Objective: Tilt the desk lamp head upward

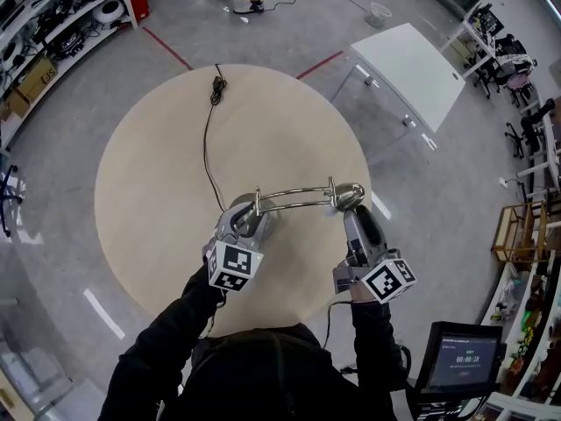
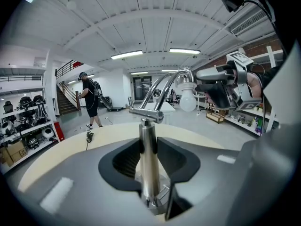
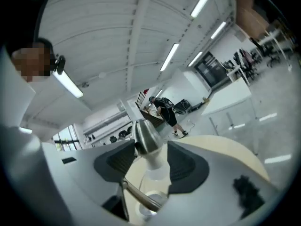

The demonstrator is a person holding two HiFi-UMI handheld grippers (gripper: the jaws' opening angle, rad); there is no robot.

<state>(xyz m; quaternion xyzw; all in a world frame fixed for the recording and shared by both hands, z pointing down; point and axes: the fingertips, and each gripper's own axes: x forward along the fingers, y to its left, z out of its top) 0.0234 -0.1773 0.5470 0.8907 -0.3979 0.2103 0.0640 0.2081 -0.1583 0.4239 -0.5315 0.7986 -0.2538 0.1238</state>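
Lamp head [image 3: 146, 136] between jaws of right gripper [image 3: 153, 164]

On the round table [image 1: 158, 191], the desk lamp's post [image 1: 257, 202] stands near the front edge, clamped in the left gripper [image 1: 248, 222], its arm [image 1: 298, 198] reaches right to the lamp head [image 1: 351, 193], held in the right gripper [image 1: 353, 210], and 1 cord [image 1: 209, 147] trails back behind the post.

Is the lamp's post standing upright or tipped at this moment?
Upright. In the left gripper view the lamp post rises straight up from its base on the round table.
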